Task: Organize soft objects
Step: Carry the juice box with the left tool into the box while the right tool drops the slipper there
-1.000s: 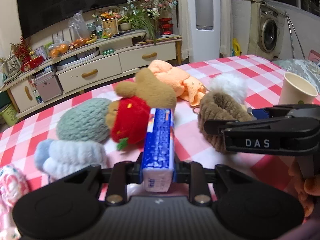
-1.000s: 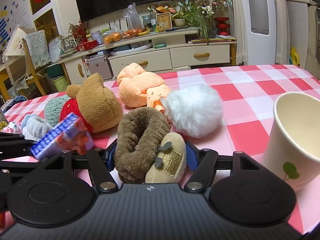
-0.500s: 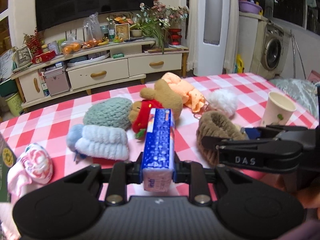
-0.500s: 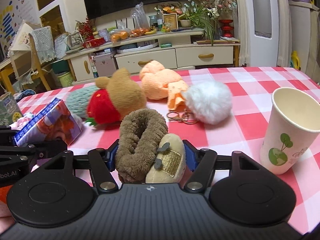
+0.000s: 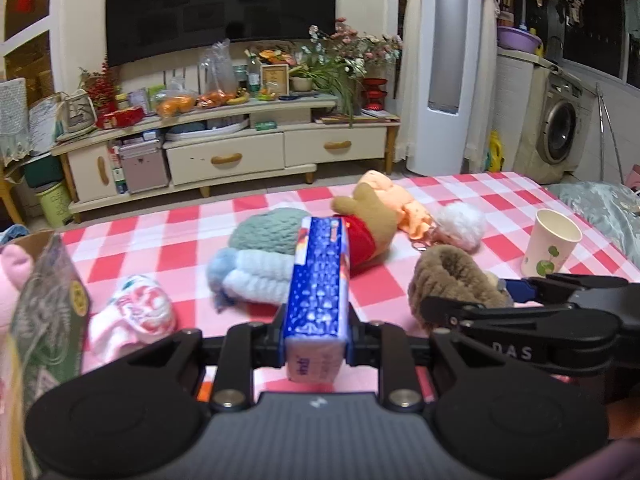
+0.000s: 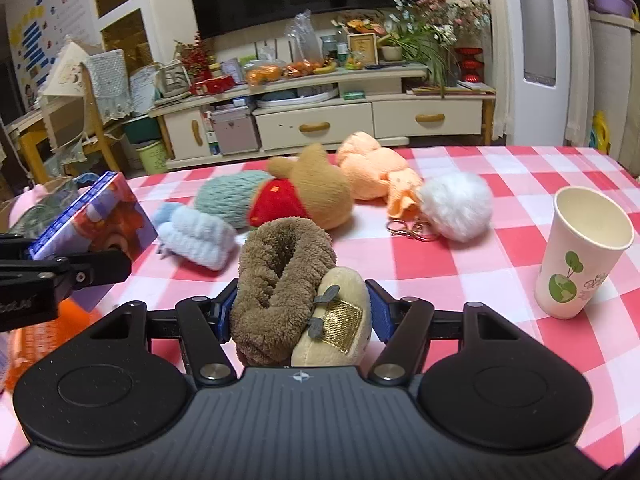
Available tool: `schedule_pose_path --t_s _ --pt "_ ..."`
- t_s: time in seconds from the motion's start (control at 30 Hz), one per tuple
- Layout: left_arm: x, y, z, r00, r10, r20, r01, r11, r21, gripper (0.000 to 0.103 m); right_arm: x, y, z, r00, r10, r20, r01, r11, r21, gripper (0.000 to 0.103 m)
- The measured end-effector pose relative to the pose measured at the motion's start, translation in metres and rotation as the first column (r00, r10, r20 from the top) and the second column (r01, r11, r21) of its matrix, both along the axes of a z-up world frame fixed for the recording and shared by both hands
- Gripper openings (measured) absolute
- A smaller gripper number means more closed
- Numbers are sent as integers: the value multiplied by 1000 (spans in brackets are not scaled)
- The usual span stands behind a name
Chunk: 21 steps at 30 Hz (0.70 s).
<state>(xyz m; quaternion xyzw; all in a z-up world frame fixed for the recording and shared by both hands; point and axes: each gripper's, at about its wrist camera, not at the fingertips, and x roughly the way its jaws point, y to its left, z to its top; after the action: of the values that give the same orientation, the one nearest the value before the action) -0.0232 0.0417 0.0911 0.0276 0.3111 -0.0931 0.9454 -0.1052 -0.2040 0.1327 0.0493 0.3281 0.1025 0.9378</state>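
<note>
My left gripper (image 5: pixel 316 332) is shut on a blue tissue pack (image 5: pixel 318 280), held on edge above the checked tablecloth (image 5: pixel 160 232). My right gripper (image 6: pixel 300 312) is shut on a brown fuzzy slipper (image 6: pixel 280 276) with a tan toe and gold patch, lifted off the table. The same slipper (image 5: pixel 452 280) shows at the right of the left wrist view, and the tissue pack (image 6: pixel 88 216) at the left of the right wrist view. On the cloth lie a bear plush (image 6: pixel 308 196) in red, a peach plush (image 6: pixel 372 168), a white pompom keyring (image 6: pixel 456 206), a grey-green knit hat (image 6: pixel 228 196) and pale blue knit socks (image 6: pixel 196 232).
A paper cup (image 6: pixel 580 256) stands upright at the right. At the left edge sit a green bag (image 5: pixel 48 308), a pink plush (image 5: pixel 12 280) and a pink-and-white cloth bundle (image 5: pixel 132 312). Beyond the table stand a TV cabinet (image 5: pixel 224 152) and a washing machine (image 5: pixel 560 132).
Both grippers have pulled back and risen with their loads, so the plush pile looks smaller and farther. The green bag and pink plush have come into view at the left.
</note>
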Motion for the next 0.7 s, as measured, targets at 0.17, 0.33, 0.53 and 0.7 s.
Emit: schedule_pose_path --t_s 0.17,0.33,0.53,0.7 --pt "-12 13 8 1000 22 21 -23 1000 11 23 -9 10 8 999 39 16 -39 999 -8 79" --pt "-21 26 17 999 39 38 -39 999 11 23 -15 21 19 996 76 38 -76 997 -15 79" --pt "-31 41 24 997 52 48 -52 998 16 23 -21 32 30 992 109 61 -109 994 -12 79" --pt "-39 53 29 996 63 58 -64 998 14 23 -19 37 34 990 131 61 -131 991 0 79"
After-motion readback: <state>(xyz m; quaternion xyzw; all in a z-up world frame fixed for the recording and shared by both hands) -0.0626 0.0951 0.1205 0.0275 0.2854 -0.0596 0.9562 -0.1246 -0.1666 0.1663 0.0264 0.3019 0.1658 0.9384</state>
